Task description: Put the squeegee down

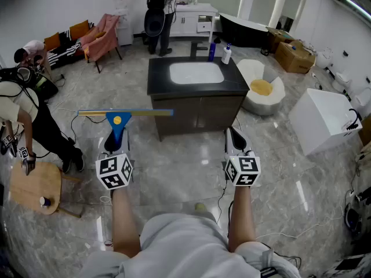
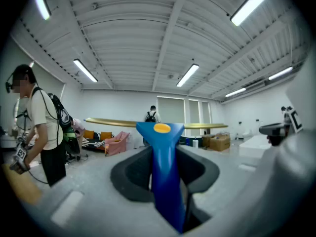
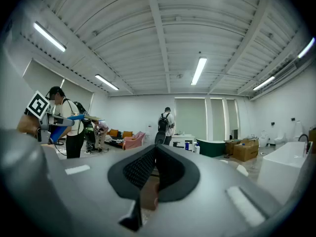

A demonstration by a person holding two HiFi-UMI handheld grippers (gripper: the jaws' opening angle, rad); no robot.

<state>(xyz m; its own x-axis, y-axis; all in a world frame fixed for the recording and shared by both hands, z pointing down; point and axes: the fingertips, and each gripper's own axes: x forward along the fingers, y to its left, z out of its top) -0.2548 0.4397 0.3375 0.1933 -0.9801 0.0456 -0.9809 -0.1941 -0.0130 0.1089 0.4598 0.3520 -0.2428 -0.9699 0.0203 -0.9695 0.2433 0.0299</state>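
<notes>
Count: two hand-held grippers, one squeegee, one dark-topped sink cabinet (image 1: 197, 112), two bottles on the floor behind it (blue (image 1: 212, 51), white (image 1: 226, 55)), and three other people in the room. The left hand-held gripper (image 1: 116, 139) is clenched on the squeegee (image 1: 119, 116), its pads pressing the handle from both sides. The right hand-held gripper (image 1: 235, 136) is closed with nothing between its jaws. The squeegee has a blue tapering handle, a round yellow spot where it widens, and a long brass-coloured crossbar. It is in the air above the floor, bar crosswise, before the cabinet's left front corner.
</notes>
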